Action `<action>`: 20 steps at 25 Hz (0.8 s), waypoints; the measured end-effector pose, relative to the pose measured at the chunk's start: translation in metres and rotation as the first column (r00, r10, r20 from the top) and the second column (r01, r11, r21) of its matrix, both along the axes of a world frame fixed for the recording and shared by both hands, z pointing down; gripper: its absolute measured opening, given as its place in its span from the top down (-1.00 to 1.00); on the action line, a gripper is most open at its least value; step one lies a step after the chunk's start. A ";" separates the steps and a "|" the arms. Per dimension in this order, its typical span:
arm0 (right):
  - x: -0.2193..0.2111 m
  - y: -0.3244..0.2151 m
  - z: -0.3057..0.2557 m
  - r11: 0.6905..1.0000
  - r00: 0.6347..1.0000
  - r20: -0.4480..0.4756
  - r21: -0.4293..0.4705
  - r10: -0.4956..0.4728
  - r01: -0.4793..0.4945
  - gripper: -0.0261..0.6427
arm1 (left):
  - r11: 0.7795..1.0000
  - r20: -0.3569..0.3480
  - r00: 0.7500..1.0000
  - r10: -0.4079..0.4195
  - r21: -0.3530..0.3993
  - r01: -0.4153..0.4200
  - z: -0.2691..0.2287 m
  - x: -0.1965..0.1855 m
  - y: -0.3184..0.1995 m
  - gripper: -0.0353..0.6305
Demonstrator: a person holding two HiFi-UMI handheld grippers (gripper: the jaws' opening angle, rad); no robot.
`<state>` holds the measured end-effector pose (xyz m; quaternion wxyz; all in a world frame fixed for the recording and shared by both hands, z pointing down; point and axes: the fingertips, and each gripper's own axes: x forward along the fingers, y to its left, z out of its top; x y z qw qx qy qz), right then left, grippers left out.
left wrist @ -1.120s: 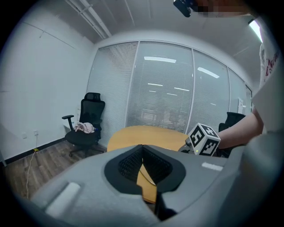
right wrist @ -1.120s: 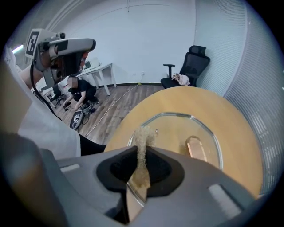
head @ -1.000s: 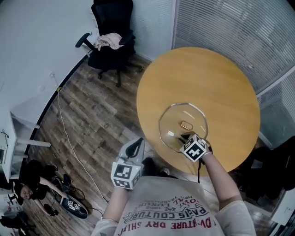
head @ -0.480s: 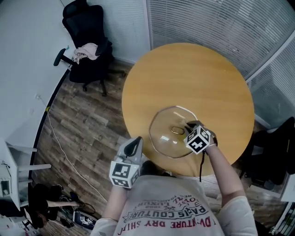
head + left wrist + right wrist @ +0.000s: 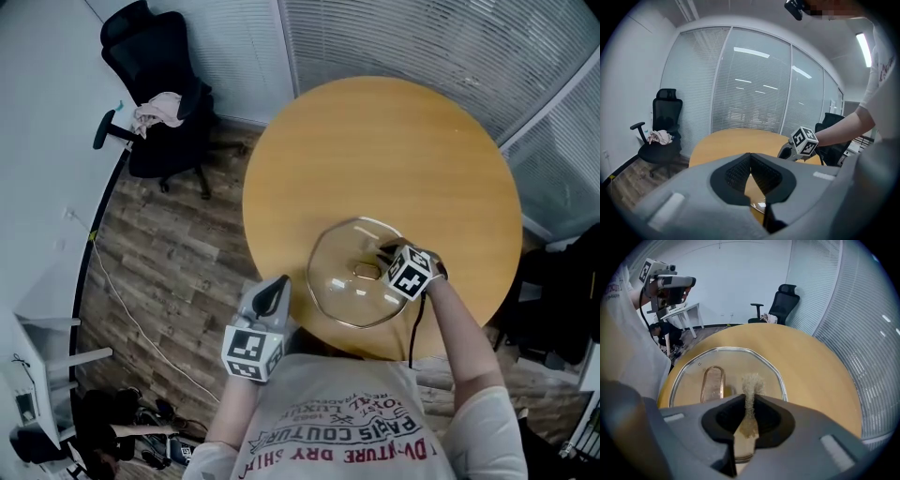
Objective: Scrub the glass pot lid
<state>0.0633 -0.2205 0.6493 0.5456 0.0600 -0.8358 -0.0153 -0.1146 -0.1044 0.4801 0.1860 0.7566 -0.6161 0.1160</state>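
Presently, scrubber (image 5: 751, 383) (in right tool (image 5: 748, 401)), over lid (image 5: 740, 362)

The person wore a pale grey, short-sleeved T-shirt (image 5: 347, 427) with red and dark lettering across the chest, filling the bottom of the head view. The left gripper (image 5: 278, 283) at lower left and the right gripper (image 5: 383, 251) right of centre were grey, each bearing a white cube (image 5: 251, 353) printed with black square markers. A thin black cable (image 5: 411, 333) ran along the right forearm.
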 end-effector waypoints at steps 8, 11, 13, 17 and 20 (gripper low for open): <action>0.011 0.006 0.010 1.000 1.000 0.005 0.007 -0.017 0.017 0.76 | 1.000 0.001 1.000 0.021 -0.005 -0.021 0.002 0.004 0.003 0.87; 0.018 0.010 0.011 1.000 1.000 -0.006 0.008 0.003 -0.003 0.76 | 1.000 -0.002 1.000 0.027 -0.007 -0.027 0.003 0.008 0.005 0.87; 0.024 0.014 0.012 1.000 1.000 -0.013 0.012 0.016 -0.016 0.76 | 0.999 -0.005 0.999 0.032 -0.007 -0.032 0.004 0.012 0.007 0.87; 0.034 0.024 0.012 0.999 0.999 -0.030 0.027 0.044 -0.043 0.76 | 0.999 -0.011 0.999 0.041 -0.008 -0.041 0.004 0.020 0.012 0.87; 0.040 0.033 0.014 0.998 0.997 -0.043 0.036 0.059 -0.058 0.76 | 0.999 -0.014 0.999 0.048 -0.008 -0.049 0.005 0.025 0.017 0.87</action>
